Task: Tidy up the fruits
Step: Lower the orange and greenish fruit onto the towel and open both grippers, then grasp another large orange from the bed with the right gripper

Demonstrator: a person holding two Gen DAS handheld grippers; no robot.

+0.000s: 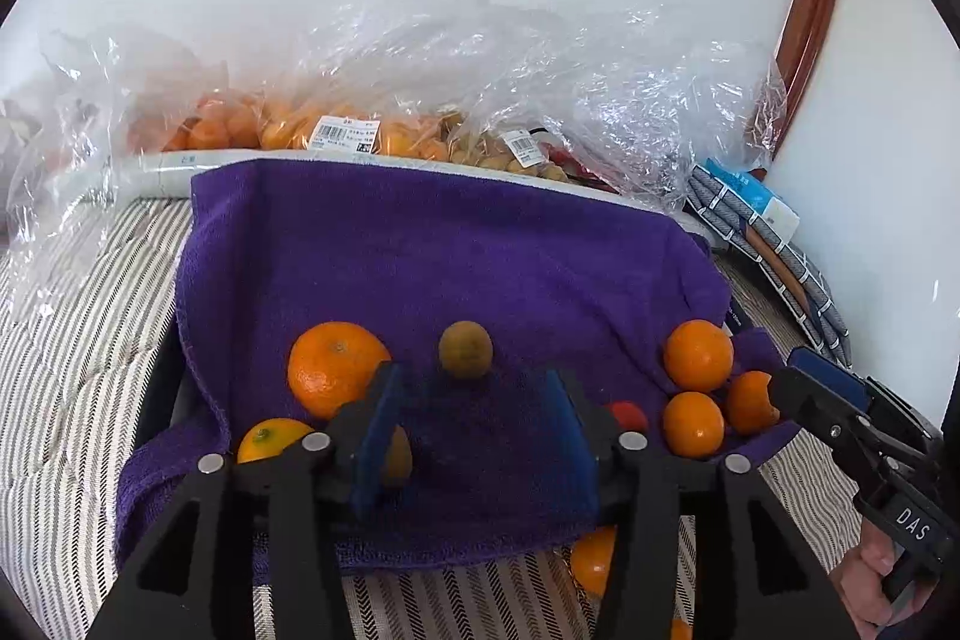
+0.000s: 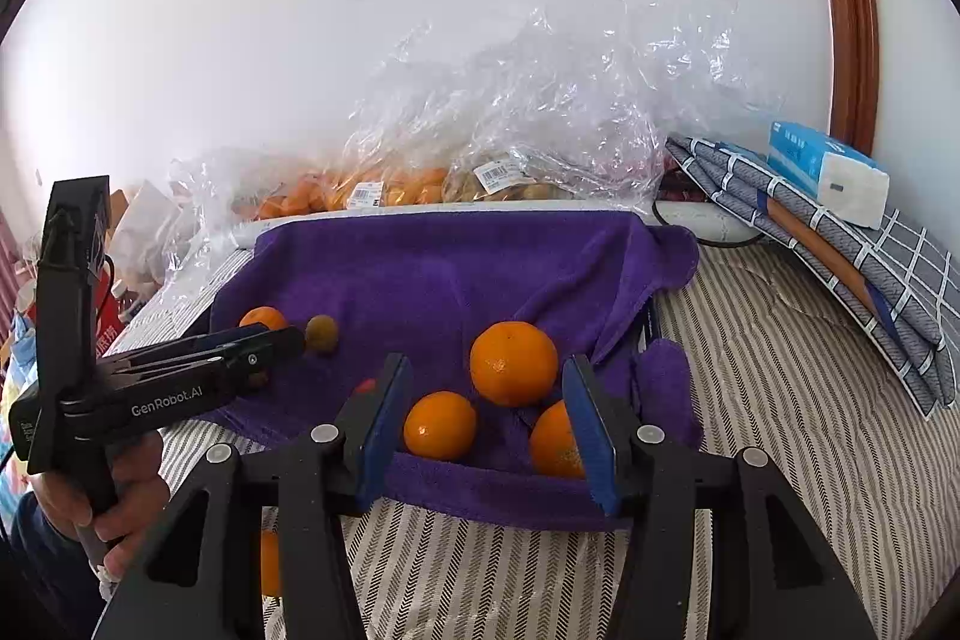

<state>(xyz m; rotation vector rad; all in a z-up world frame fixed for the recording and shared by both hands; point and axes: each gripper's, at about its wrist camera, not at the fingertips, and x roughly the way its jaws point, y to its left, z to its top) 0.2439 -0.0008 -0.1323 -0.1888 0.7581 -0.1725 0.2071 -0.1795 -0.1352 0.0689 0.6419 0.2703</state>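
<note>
A purple towel (image 1: 456, 250) lies draped over a dark frame on the striped bedding, with fruit on it. My left gripper (image 1: 477, 430) is open over the towel, and nothing is pressed between its blue pads. A small brown-green fruit (image 1: 465, 349) sits just past its tips, a large orange (image 1: 336, 367) to the left, and another small fruit (image 1: 401, 457) half hidden by the left pad. My right gripper (image 2: 486, 388) is open around a cluster of three oranges: a big one (image 2: 513, 363), a smaller one (image 2: 440, 426) and one (image 2: 552, 439) against the right pad.
Clear plastic bags (image 1: 420, 100) of oranges and small fruit line the wall behind the towel. A folded checked cloth (image 2: 840, 268) with a tissue pack (image 2: 828, 172) lies at the right. One orange (image 1: 594, 559) rests on the bedding under the towel's front edge.
</note>
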